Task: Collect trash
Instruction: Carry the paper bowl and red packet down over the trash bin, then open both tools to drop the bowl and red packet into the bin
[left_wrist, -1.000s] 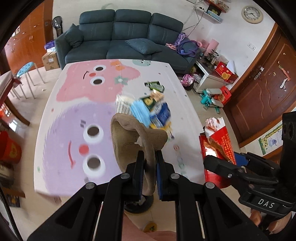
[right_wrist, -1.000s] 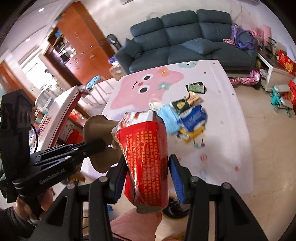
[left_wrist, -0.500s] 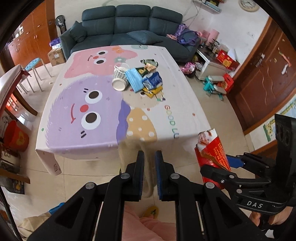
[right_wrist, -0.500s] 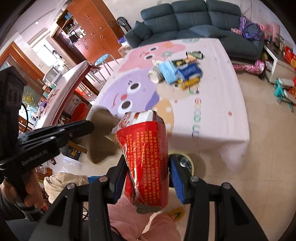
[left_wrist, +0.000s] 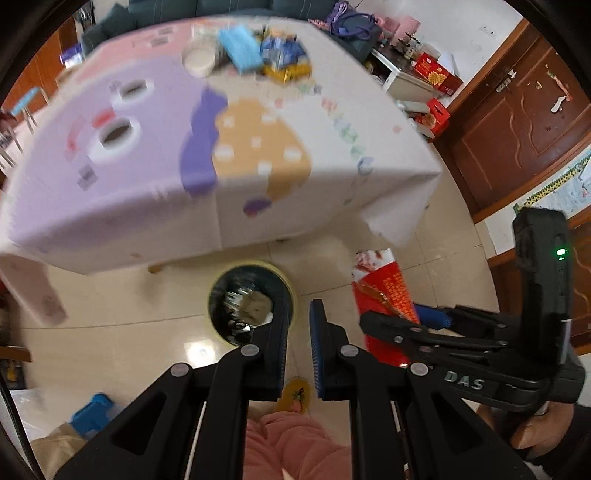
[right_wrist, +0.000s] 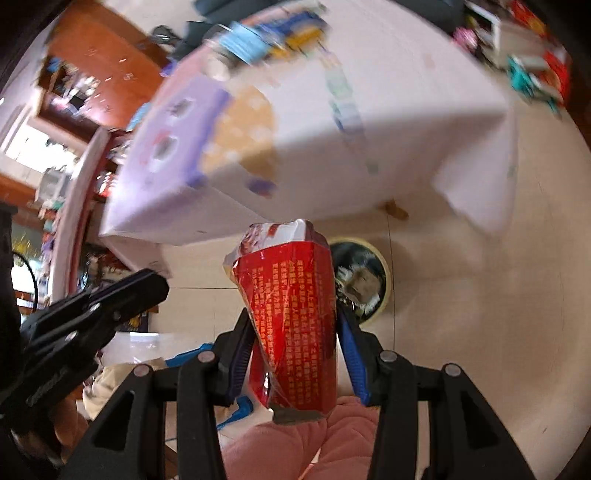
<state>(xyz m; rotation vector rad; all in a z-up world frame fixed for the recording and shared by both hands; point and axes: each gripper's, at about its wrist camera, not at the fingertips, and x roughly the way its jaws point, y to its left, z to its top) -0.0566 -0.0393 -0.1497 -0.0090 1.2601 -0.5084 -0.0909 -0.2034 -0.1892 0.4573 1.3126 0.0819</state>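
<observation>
The table (left_wrist: 236, 206) with its cartoon cloth now fills the upper part of both views from below its near edge, where a second ago the cameras looked down over its top, and both grippers have dropped to floor level. Far along the tabletop the remaining trash pile (left_wrist: 258, 55) sits blurred near the far edge. On the tiled floor just beyond the table's near edge stands the round bin (left_wrist: 291, 291), dark inside with crumpled scraps. The brown paper bag held a second ago is gone from the left gripper (left_wrist: 298, 343), its jaws nearly closed and empty, right over the bin's rim. The right gripper (right_wrist: 295, 347) clamps the red snack bag (right_wrist: 291, 325) upright, beside the bin.
</observation>
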